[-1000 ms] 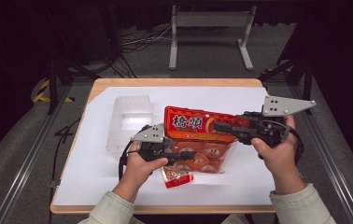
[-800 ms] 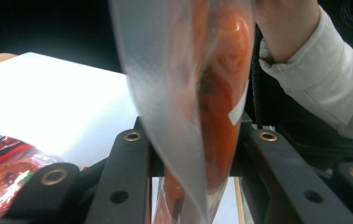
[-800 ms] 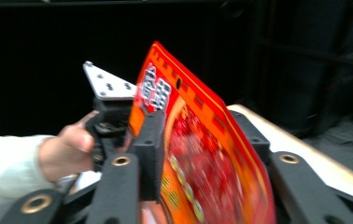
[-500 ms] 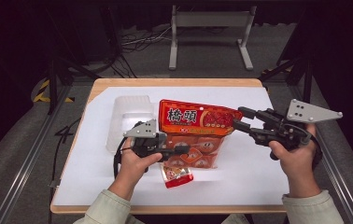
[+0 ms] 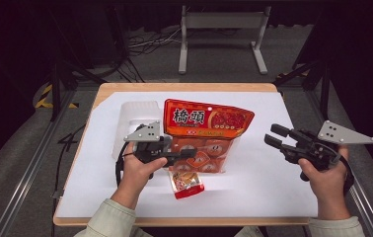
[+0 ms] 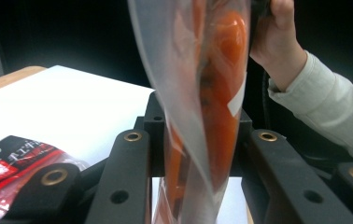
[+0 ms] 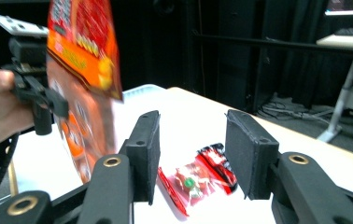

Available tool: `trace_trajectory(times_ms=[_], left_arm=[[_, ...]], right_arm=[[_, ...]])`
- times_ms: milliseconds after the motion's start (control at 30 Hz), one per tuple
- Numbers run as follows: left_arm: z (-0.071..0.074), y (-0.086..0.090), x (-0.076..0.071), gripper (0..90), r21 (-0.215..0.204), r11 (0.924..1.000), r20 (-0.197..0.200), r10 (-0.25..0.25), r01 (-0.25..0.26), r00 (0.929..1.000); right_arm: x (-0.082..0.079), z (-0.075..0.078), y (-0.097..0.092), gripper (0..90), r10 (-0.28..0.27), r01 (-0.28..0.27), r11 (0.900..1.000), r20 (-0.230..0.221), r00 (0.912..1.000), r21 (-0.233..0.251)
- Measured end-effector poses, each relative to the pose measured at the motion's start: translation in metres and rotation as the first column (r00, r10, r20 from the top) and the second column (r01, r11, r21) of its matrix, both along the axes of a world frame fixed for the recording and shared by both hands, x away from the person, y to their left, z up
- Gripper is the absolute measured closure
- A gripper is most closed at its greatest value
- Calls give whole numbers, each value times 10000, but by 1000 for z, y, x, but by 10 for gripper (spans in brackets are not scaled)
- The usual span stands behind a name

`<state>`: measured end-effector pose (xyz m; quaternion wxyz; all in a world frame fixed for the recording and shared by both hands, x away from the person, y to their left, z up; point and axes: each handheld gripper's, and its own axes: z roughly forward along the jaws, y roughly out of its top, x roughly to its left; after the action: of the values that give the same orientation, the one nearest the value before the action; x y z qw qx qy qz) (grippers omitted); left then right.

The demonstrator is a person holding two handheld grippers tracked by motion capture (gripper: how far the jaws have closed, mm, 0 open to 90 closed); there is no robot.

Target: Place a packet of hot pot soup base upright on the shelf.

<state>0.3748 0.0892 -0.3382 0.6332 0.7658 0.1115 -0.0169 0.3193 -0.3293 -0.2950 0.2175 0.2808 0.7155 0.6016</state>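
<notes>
Big orange snack bag (image 5: 207,131) held upright over the middle of the counter (image 5: 273,197), pinched at its lower left side by the left gripper (image 5: 187,154). In the left gripper view, bag plastic (image 6: 202,116) squeezed right between the two black jaws, so clamped tight on it. Right gripper (image 5: 273,137) well off to the bag's right, nothing between its jaws; spread apart, having just been opening.

Left hand (image 5: 137,170) wrapped around the gripper body from below, forearm coming in from the bottom edge, gripper pointing level toward the right. Right hand (image 5: 325,180) low near the counter's right edge, gripper aimed left toward the bag, grey plate tilted on top.

Small red candy packet (image 5: 187,183) lying flat on the white surface just below the bag, near the left hand; in the right gripper view, seen past the gap between the jaws (image 7: 195,179). Clear plastic tub (image 5: 135,121) sitting behind and left of the left gripper, partly hidden by it. Nothing between the right gripper and the bag but bare counter.
</notes>
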Motion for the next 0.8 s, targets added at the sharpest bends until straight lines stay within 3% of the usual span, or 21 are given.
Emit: trace_trajectory(times_ms=[67,167,567,800], left_arm=[[3,1,2,707,-62,9999,28,136,-136,9999],[7,4,7,707,-151,9995,81,288,-287,9996],[18,22,27,707,-274,9942,179,1050,-1045,9943],[24,36,39,707,-68,9867,462,1623,-1622,9857]], right_arm=[[1,-8,-4,571,-210,211,9998,-101,9997,46],[4,-13,-6,579,-452,441,9985,-330,9984,-330],[5,-21,-11,594,-480,467,9987,-602,9970,-218],[0,-23,-16,594,-580,573,9983,-771,9953,-119]])
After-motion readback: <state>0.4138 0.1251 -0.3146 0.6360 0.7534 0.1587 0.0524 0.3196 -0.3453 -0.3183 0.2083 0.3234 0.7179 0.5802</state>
